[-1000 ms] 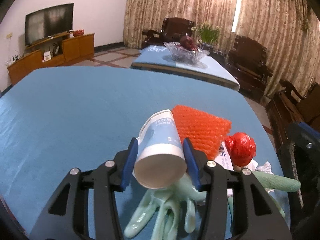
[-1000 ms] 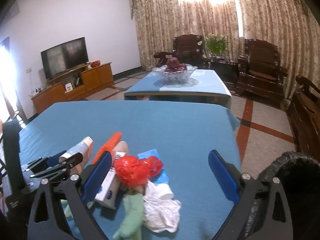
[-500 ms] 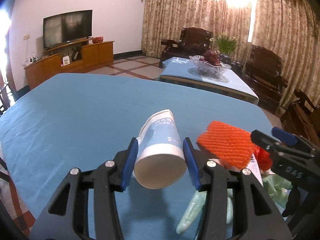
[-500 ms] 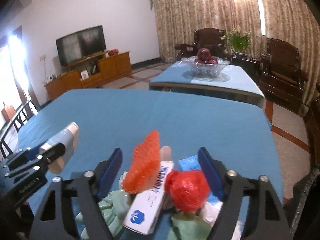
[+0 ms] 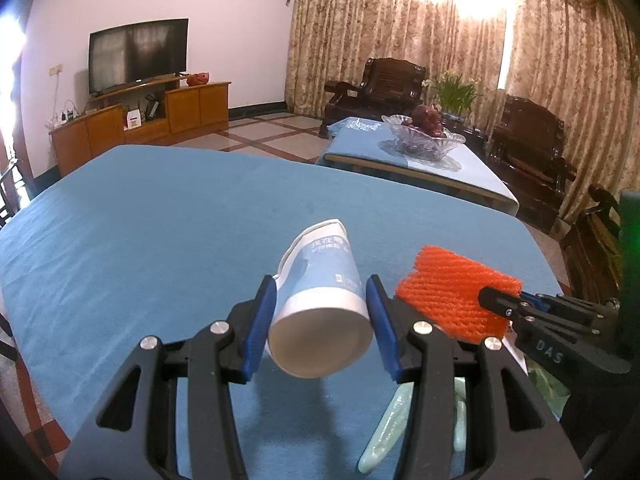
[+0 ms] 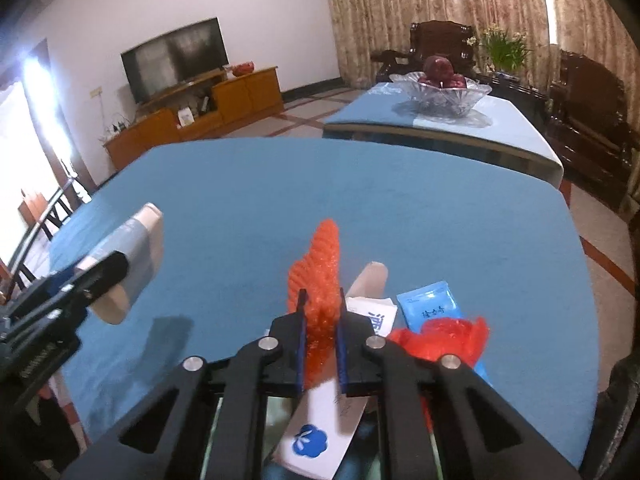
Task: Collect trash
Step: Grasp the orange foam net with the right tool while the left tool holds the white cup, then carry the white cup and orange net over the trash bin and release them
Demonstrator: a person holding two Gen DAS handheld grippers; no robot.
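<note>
Both grippers are black plastic frames with open triangular cut-outs, silver round screws at the joints and blue pads on the fingers (image 5: 262, 316). The right gripper (image 5: 494, 300) carries pale "DAS" lettering on its side.

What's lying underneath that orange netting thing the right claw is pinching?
Below the orange foam net, pinched by the right gripper, lie a white box with a blue logo and a red plastic bag. The claw covers anything deeper.
</note>
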